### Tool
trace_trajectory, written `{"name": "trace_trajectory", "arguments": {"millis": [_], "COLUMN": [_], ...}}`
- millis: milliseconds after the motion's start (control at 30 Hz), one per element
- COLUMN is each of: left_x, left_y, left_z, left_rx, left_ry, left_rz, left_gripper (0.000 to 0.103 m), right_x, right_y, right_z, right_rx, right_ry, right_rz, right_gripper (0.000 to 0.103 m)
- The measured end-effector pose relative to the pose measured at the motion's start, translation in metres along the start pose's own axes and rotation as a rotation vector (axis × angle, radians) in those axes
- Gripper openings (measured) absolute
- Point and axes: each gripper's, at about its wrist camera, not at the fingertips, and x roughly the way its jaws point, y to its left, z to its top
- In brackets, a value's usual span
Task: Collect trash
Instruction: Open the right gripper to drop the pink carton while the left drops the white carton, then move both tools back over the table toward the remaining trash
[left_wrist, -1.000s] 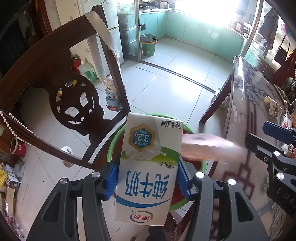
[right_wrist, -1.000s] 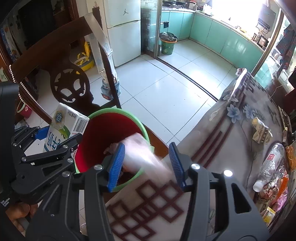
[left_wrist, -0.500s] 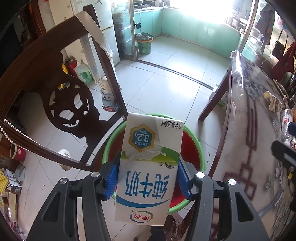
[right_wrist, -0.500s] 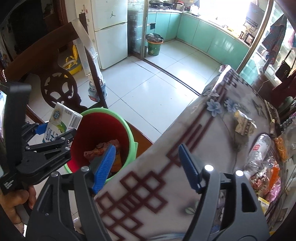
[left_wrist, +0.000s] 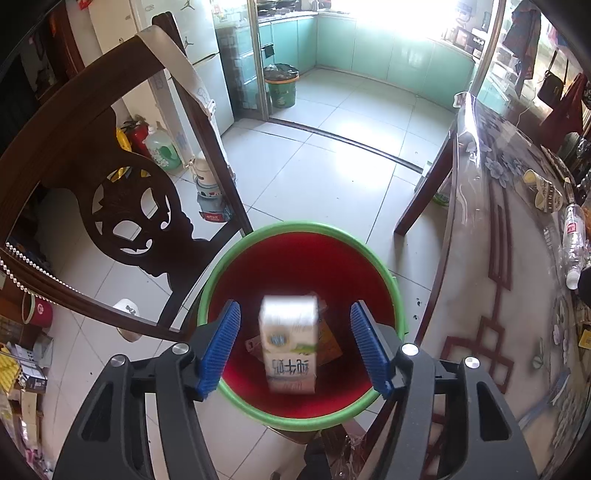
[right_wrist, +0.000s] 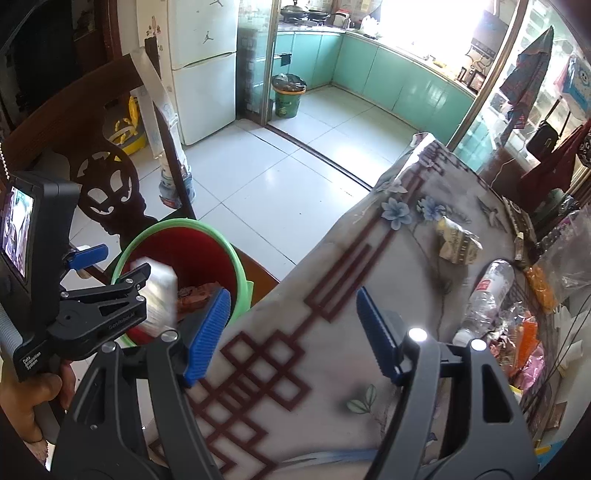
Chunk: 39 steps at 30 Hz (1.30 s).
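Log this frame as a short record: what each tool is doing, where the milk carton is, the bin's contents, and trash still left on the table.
left tool: jaws opening, pads clear of the carton
right tool: open, empty, over the patterned tablecloth
white milk carton: blurred, dropping into the bin
red bin with green rim: wrappers already inside
left on table: clear plastic bottle, crumpled yellowish wrapper

Open bucket (left_wrist: 295, 227) mouth hemmed by chair back (left_wrist: 140, 221) and table (left_wrist: 517, 332).
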Motion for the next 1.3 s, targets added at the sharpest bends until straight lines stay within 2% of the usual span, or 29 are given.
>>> {"name": "trace_trajectory", "arguments": {"millis": [567,833,1000,1100,1300], "left_x": [-0.028,-0.046,-0.061,-0.072,-0.095], "left_y": [-0.025,-0.064,-0.114,-0.146,-0.207], "left_z": [-0.008,-0.019,-0.029,-0.035,-0.051], "left_rx": [0.036,0.082,0.152,0.194,0.268], "left_ry": [-0.046,-0.059,-0.067,-0.072,-0.07], "left_rz": [-0.023,-0.07,-0.14,-0.179,-0.261], "left_gripper": [0.063,0.064,0.07,0.073,0.081], "right_x": [-0.024,-0.037,-0.04,-0.04,-0.032], "right_y": [-0.016,-0.043,-0.089,-0.13,-0.221], "right_z": [-0.013,-0.038,-0.077,-0.11,-0.153], "right_rx": [0.012,0.045,0.108,0.147,0.057], "right_ry": [-0.039,-0.042,0.004,0.045,0.13], "right_rz": [-0.02,-0.018,-0.027,-0.043,-0.096], "right_gripper": [0.069,0.074,0.074,0.081,0.085]}}
